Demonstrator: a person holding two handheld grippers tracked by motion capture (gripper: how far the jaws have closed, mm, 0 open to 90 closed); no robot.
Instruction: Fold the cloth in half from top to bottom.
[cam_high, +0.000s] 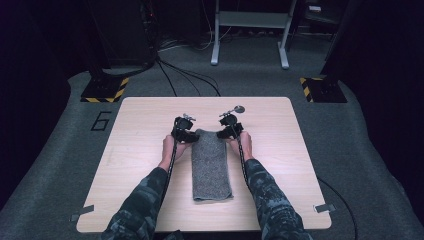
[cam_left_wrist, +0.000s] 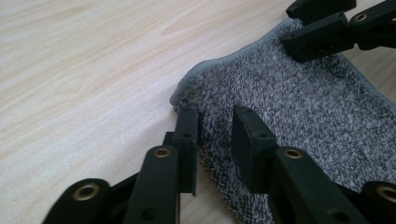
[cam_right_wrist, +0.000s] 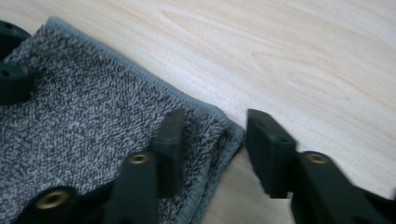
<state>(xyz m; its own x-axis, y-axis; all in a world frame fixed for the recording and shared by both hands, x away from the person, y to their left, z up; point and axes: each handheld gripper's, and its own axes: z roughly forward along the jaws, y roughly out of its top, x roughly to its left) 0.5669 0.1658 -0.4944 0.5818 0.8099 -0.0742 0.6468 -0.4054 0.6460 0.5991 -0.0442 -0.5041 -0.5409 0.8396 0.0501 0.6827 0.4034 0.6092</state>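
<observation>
dark room around, grey carpet floor (cam_high: 60, 165) with a pale wooden table (cam_high: 145, 115) in the middle, cables and a metal frame stand (cam_high: 250, 30) at the back.

high view: grey towel (cam_high: 211, 167) lay folded into a long strip down the middle of the table, short far edge pointing away from me. my left gripper (cam_high: 184, 131) sat at the far left corner of it, my right gripper (cam_high: 230, 129) at the far right corner, both hands low on the table either side of the strip, camo sleeves (cam_high: 142, 200) coming in from the bottom edge.

left gripper view: my jaws were parted, down at the towel (cam_left_wrist: 299, 107) near its corner, one pad at the towel's edge by the bare wood, the other over the cloth. not pressed on the cloth. corner edge curled up a bit. right gripper (cam_left_wrist: 336, 28) seen across at the other corner, touching the cloth.

right gripper view: my jaws stood apart, straddling the towel (cam_right_wrist: 84, 116) corner, one pad over the cloth, one over bare table (cam_right_wrist: 303, 56). hem lay between them, nothing pinched. left gripper (cam_right_wrist: 11, 60) showed at the far left edge on the towel.
</observation>
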